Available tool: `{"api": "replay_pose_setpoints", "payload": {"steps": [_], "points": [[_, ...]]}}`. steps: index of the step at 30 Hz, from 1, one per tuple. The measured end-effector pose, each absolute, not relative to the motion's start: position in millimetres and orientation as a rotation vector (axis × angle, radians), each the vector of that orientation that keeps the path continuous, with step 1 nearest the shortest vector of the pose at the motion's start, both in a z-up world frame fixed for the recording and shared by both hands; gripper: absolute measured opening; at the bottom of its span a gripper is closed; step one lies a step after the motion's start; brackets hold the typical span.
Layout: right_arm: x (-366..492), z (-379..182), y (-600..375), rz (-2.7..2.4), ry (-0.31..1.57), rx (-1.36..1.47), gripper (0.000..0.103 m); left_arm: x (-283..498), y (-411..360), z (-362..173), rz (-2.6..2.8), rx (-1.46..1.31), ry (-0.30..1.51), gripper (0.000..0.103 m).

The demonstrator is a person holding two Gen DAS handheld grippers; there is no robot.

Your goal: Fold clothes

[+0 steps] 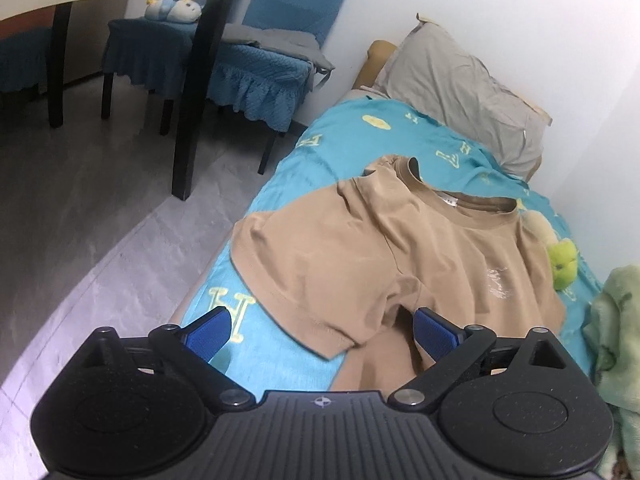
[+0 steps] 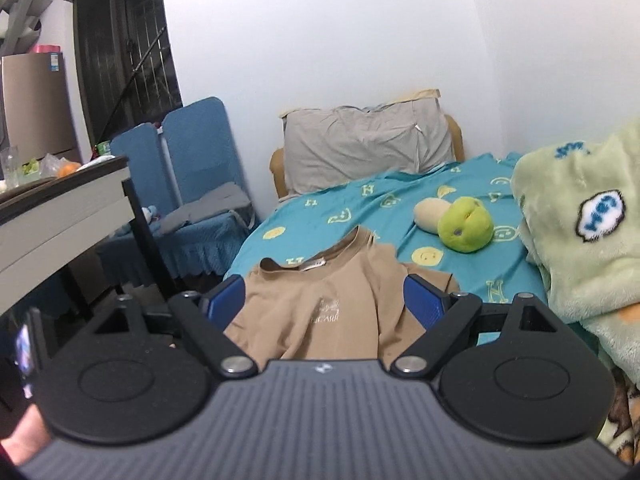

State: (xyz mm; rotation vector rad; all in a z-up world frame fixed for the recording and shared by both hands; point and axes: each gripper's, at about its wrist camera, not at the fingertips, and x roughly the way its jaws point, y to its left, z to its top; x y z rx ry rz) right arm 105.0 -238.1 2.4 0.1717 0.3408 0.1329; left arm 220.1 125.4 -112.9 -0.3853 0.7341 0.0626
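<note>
A tan T-shirt (image 1: 400, 256) lies face up on the teal bedsheet (image 1: 340, 136), collar toward the pillow, its left sleeve spread toward the bed's edge. My left gripper (image 1: 322, 330) is open, just above the sleeve hem and the shirt's side, holding nothing. In the right wrist view the same T-shirt (image 2: 332, 300) lies straight ahead with a small chest print. My right gripper (image 2: 324, 300) is open over the shirt's lower part, its blue pads on either side of the cloth, holding nothing.
A grey pillow (image 1: 460, 96) leans at the head of the bed. A green and cream plush toy (image 2: 460, 224) lies beside the shirt. A pale green fleece blanket (image 2: 580, 240) is heaped on the right. Blue-covered chairs (image 1: 248, 72) and a table (image 2: 60, 208) stand left of the bed.
</note>
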Motion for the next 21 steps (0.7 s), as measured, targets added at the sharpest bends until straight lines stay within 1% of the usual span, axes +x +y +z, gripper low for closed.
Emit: {"api": "replay_pose_setpoints", "payload": {"steps": [4, 6, 8, 10, 11, 12, 13, 14, 15, 16, 17, 18, 19, 21], "points": [[104, -3, -238, 0.118, 0.328, 0.168, 0.088, 241, 122, -128, 0.057, -0.406, 0.739, 0.098], [108, -4, -235, 0.115, 0.327, 0.16, 0.088, 251, 127, -139, 0.064, -0.455, 0.756, 0.092], [112, -6, -233, 0.113, 0.32, 0.151, 0.088, 260, 133, -149, 0.077, -0.519, 0.759, 0.081], [115, -8, -231, 0.114, 0.295, 0.136, 0.088, 268, 137, -154, 0.09, -0.556, 0.748, 0.077], [117, -9, -229, 0.109, 0.292, 0.129, 0.088, 270, 139, -155, 0.097, -0.554, 0.733, 0.07], [119, -10, -228, 0.105, 0.294, 0.124, 0.087, 273, 140, -155, 0.103, -0.553, 0.718, 0.065], [122, -12, -227, 0.101, 0.302, 0.119, 0.087, 276, 140, -155, 0.1, -0.55, 0.716, 0.056], [126, -13, -226, 0.098, 0.317, 0.114, 0.077, 279, 141, -155, 0.094, -0.546, 0.717, 0.046], [130, -15, -226, 0.094, 0.333, 0.108, 0.067, 282, 139, -155, 0.09, -0.537, 0.719, 0.041], [134, -17, -225, 0.091, 0.348, 0.102, 0.046, 285, 138, -156, 0.087, -0.527, 0.721, 0.031], [138, -18, -225, 0.085, 0.366, 0.103, 0.023, 287, 136, -155, 0.086, -0.515, 0.72, 0.018], [141, -20, -226, 0.076, 0.386, 0.114, 0.014, 289, 135, -154, 0.079, -0.506, 0.716, 0.011], [143, -22, -228, 0.067, 0.402, 0.13, 0.012, 290, 135, -151, 0.074, -0.502, 0.709, 0.006], [146, -25, -233, 0.051, 0.42, 0.163, 0.012, 293, 138, -143, 0.08, -0.501, 0.678, 0.004]]}}
